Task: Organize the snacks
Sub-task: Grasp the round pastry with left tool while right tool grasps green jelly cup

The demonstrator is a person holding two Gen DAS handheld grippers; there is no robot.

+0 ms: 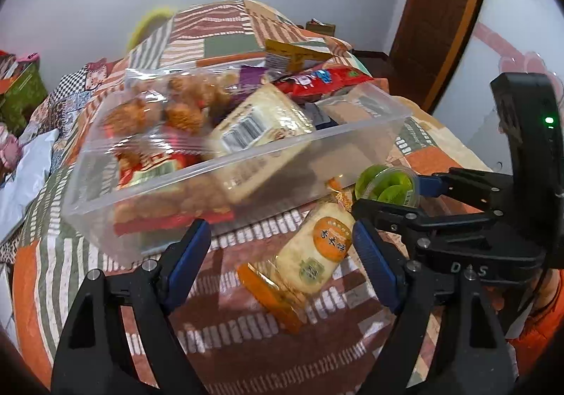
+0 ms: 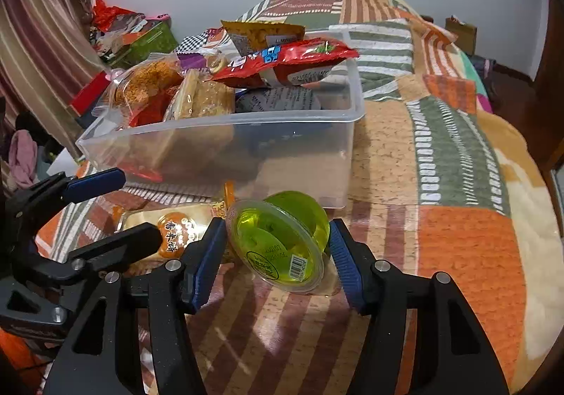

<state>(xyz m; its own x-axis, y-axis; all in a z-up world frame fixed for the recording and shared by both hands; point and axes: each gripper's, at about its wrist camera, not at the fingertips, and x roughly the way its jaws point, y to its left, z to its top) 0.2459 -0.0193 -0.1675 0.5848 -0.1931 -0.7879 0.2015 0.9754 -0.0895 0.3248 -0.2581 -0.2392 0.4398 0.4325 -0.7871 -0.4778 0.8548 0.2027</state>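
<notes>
Snack packets fill the bin (image 2: 225,144) — before it, jelly cup (image 2: 282,247) beside cracker pack (image 1: 317,250).

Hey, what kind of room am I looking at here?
Most likely a bedroom in a home: a bed covered by a patchwork quilt, a wooden door and a striped curtain. A clear snack bin sits on the quilt.

The letters "D S" stood on the black right gripper (image 1: 387,195). The printed labels on the snacks were too blurred to read.
</notes>
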